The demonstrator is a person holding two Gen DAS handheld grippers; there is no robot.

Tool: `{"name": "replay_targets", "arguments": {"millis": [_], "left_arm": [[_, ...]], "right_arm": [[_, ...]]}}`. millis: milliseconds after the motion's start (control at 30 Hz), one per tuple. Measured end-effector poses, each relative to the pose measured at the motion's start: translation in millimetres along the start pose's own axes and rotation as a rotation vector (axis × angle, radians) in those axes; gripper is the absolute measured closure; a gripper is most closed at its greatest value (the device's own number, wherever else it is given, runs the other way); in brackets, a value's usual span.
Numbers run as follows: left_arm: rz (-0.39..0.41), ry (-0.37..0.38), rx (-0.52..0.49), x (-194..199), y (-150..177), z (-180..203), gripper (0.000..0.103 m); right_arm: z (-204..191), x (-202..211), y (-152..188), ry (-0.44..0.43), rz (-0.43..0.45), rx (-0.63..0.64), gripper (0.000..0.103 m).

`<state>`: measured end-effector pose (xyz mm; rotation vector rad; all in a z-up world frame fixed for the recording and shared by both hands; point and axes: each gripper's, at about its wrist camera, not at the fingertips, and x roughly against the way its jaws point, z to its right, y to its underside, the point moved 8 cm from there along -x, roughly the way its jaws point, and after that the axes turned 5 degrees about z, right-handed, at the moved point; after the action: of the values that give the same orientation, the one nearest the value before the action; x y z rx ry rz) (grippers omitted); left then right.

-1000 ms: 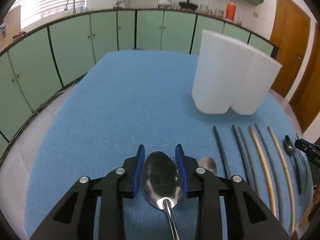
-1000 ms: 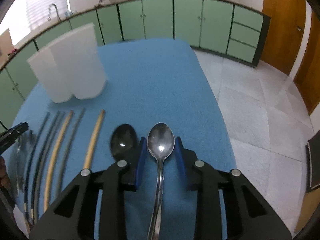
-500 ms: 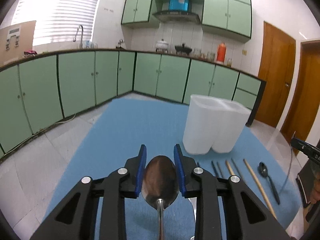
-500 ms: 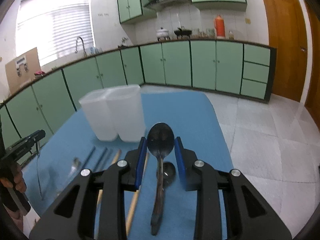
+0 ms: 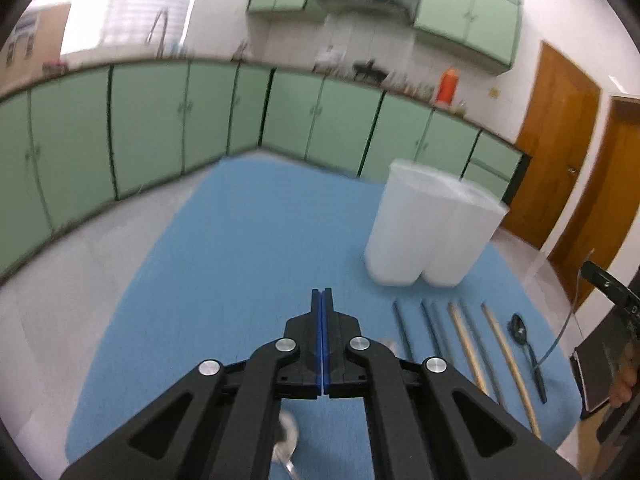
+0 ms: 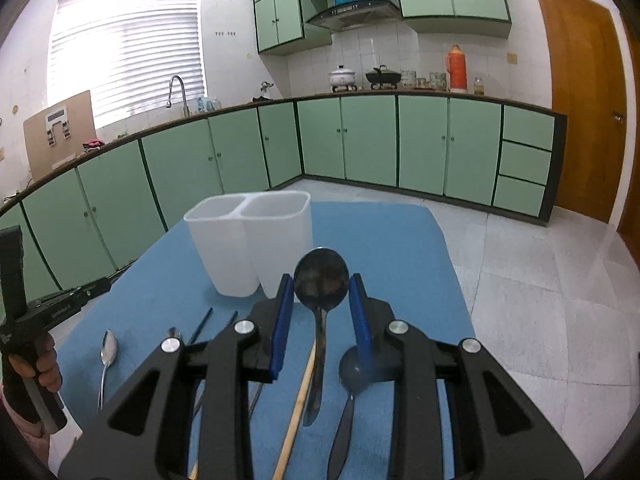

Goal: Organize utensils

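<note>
The left gripper [image 5: 322,300] is shut tight now — its spoon [image 5: 286,438] has slipped out.
The right gripper [image 6: 320,292] looks spread around a dark spoon [image 6: 321,276] — grip unclear; the white holder [image 6: 250,236] waits empty.

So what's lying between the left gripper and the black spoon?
Chopsticks, dark and wooden, side by side on the cloth, plus a blurred silver spoon tip nearest the left gripper; the black spoon lies beyond them. Left wrist view.

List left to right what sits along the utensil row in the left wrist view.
left gripper → leftmost dark chopstick → first tan chopstick → second tan chopstick → black spoon. Closely packed dark and grey sticks in between are left out.
</note>
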<state>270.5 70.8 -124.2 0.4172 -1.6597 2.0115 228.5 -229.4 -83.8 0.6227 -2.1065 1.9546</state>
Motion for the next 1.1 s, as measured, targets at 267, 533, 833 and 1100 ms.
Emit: {"name": "replay_targets", "arguments": {"millis": [267,533,833,1100], "left_arm": [[-0.151,-0.166,0.021,8.2,49.8,-16.3,0.034],[-0.212,-0.212,0.025,-0.3,71.8,-21.0,0.048],[-0.185,-0.149,0.012,-1.4,64.0,-10.2,0.068],[0.016,-0.063,-0.020,20.9,4.5,11.1,0.103]], "right_arm": [[-0.6,-0.6,14.2,0.008,-0.014,-0.010,0.076],[-0.3,3.8,14.1,0.006,-0.005,-0.014,0.076],[1.2,5.5,12.9,0.001,-0.004,-0.015,0.076],[-3.9,9.1,-2.2,-0.022,0.028,-0.013,0.076]]}}
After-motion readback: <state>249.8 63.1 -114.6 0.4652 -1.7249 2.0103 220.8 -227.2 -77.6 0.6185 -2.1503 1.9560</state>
